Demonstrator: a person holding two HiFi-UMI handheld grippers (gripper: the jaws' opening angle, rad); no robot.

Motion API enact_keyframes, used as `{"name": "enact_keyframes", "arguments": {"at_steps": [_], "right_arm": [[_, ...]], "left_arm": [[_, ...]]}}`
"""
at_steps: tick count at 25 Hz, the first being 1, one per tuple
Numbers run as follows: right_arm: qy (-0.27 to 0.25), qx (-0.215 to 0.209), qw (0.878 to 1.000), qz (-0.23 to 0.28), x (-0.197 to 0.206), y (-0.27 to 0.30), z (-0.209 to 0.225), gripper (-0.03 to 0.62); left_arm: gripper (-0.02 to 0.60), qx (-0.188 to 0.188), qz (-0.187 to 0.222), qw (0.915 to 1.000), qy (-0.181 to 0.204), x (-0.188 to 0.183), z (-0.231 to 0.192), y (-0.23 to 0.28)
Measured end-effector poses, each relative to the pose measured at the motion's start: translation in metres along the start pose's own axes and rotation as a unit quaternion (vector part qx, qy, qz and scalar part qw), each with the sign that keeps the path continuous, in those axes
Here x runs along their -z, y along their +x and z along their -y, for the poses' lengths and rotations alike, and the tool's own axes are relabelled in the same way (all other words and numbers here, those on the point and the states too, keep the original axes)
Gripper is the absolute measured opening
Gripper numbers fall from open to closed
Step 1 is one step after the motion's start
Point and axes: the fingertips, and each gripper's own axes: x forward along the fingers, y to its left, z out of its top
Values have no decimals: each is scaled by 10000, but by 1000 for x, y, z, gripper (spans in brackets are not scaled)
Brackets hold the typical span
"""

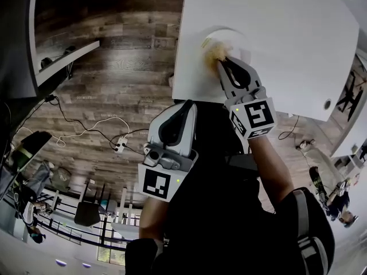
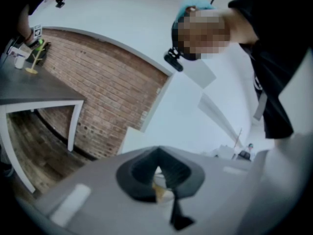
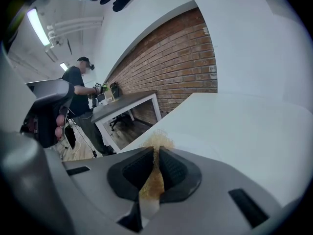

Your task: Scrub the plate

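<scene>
White surface (image 1: 287, 50), plate (image 1: 243, 39) at 12 o'clock: the right gripper (image 1: 221, 62) has its fingers pinching a scourer (image 1: 213, 51) onto it for scrubbing; the left gripper (image 1: 189, 103) has its fingers clenched on nothing, idle.

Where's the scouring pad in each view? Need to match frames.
Head view: scouring pad upper centre, at the tips of the right gripper, on the plate by the near edge of the white table.
Left gripper view: not identifiable; only a tan fleck low between the jaws.
Right gripper view: lower centre, clamped between the jaws, tuft poking past them.
Shared landmark: white table, head and right gripper views.
</scene>
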Motion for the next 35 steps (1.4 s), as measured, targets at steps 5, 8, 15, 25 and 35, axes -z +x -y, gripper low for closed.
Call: {"name": "enact_keyframes", "arguments": {"at_steps": [5, 8, 15, 25, 35], "right_arm": [[-81, -129, 9999, -13, -2, 5, -13, 32], [-96, -205, 9997, -17, -3, 9, -21, 32], [-143, -407, 9991, -17, -5, 10, -39, 31], [-132, -380, 9992, -56, 5, 2, -45, 32], [0, -161, 9998, -78, 20, -17, -36, 32]], "left_arm": [[3, -91, 62, 9999, -15, -1, -5, -9], [3, -123, 86, 9999, -25, -2, -8, -13], [3, -129, 103, 9999, -26, -1, -4, -19], [3, 29, 52, 10000, -18, 5, 2, -23], [3, 271, -65, 9996, 33, 11, 17, -22]]}}
